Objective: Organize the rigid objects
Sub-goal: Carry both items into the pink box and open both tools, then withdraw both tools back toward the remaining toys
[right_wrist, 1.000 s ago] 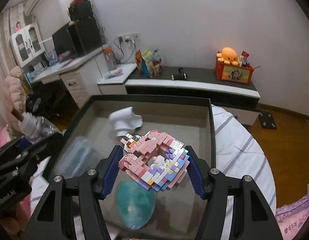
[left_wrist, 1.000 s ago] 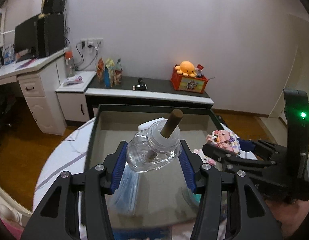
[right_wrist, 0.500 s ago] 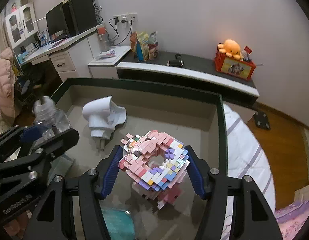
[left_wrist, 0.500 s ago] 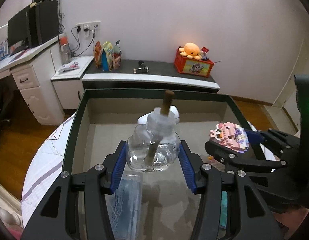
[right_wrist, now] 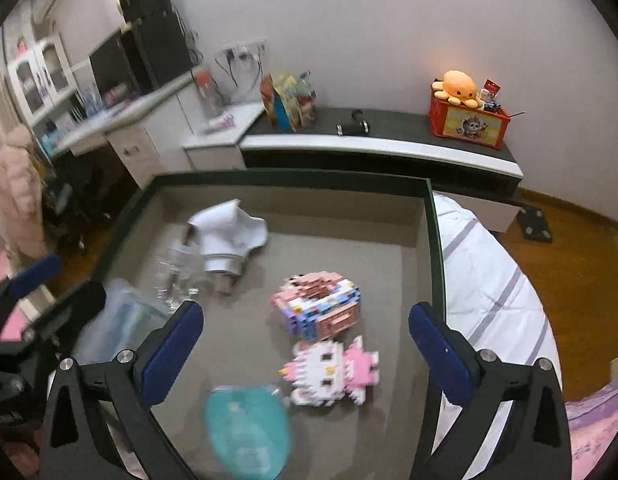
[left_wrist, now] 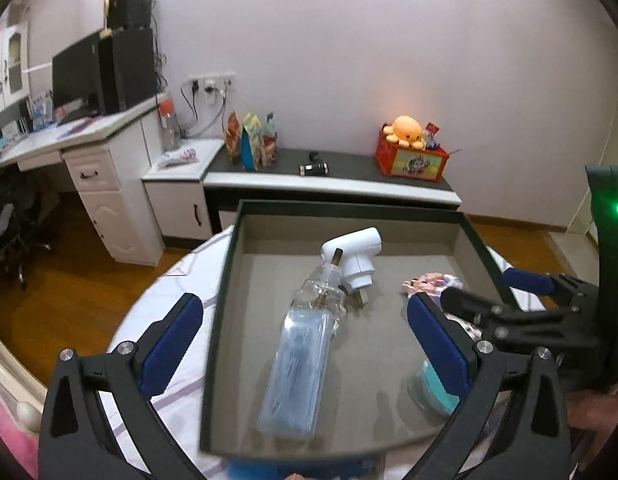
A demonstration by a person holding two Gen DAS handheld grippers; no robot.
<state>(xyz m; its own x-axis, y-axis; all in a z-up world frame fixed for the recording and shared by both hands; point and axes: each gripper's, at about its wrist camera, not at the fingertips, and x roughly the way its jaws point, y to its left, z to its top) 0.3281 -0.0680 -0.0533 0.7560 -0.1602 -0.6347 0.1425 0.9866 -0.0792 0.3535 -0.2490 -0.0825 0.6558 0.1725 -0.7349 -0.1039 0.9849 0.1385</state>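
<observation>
A dark-rimmed tray with a grey floor sits on a round white table. In it lie a clear glass bottle with a brown wick, a white plug-in device, a clear packet of blue items, a teal round item, a pink brick box and a pink-white brick figure. My left gripper is open and empty above the tray. My right gripper is open and empty above the brick box, and it also shows in the left wrist view.
A low dark bench behind the table holds snack bags and an orange box with a plush octopus. A white desk with a monitor stands at the left. Wooden floor surrounds the table.
Both grippers have opened. The glass bottle now lies on the tray floor by the white device, and the pink brick box now rests in the tray. Both grippers have drawn back.
</observation>
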